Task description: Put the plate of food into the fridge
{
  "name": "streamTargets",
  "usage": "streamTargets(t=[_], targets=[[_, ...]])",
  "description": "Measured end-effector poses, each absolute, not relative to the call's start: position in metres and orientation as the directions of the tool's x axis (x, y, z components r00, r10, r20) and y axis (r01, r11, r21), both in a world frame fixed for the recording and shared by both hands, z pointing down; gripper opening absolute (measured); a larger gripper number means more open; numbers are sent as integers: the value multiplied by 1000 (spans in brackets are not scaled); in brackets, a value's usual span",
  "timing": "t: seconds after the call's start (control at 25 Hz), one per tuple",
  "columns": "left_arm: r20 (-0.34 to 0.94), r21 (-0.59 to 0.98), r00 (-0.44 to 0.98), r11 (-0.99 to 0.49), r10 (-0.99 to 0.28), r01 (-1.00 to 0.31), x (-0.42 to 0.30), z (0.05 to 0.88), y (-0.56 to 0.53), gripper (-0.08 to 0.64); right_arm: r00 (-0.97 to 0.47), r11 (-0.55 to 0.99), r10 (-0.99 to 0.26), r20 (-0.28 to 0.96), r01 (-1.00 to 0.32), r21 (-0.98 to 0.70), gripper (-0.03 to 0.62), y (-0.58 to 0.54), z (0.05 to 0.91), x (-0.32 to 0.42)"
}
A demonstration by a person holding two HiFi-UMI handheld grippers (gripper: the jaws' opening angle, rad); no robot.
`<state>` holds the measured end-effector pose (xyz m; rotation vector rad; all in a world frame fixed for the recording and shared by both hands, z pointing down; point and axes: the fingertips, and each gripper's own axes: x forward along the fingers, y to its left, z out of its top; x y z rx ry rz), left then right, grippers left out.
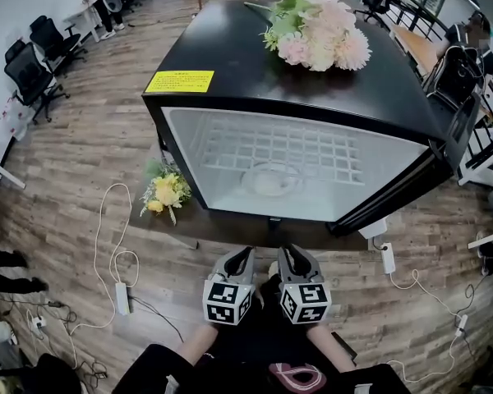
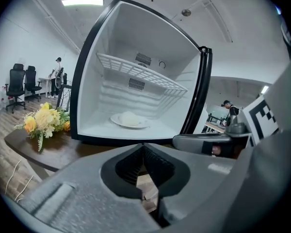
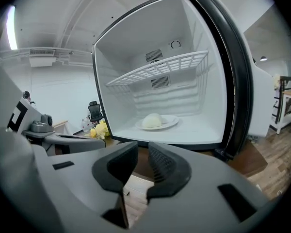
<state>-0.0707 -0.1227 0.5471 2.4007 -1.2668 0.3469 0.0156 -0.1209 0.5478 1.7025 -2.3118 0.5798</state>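
Chairs stand far left on the wood floor. A yellow bouquet lies on the low dark worktop, just beside the near left corner of the fridge. The fridge stands open toward the viewer, and its door is swung out to the right. The plate of food sits on the fridge's floor, roughly central, beneath the white wire shelf. Pink flowers lie on the fridge's top, toward the far right.

Near, in front of the opening, the left hand-held gripper has its jaws together with nothing between them. Just beside it, the right hand-held gripper has its jaws slightly apart and is empty. Both are well apart from the plate.
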Motion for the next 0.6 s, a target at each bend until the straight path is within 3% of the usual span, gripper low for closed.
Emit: streamTargets(t=[0.4,0.6], targets=[[364,205,586,-552,-724,-809,-65,541,-117,8,-284,237,-877,387,-957,-165,13,-123,547,12],[367,205,574,-539,-732,-817,-70,542,-119,8,-267,226,-891,368,-962,-151,9,-125,542,13]])
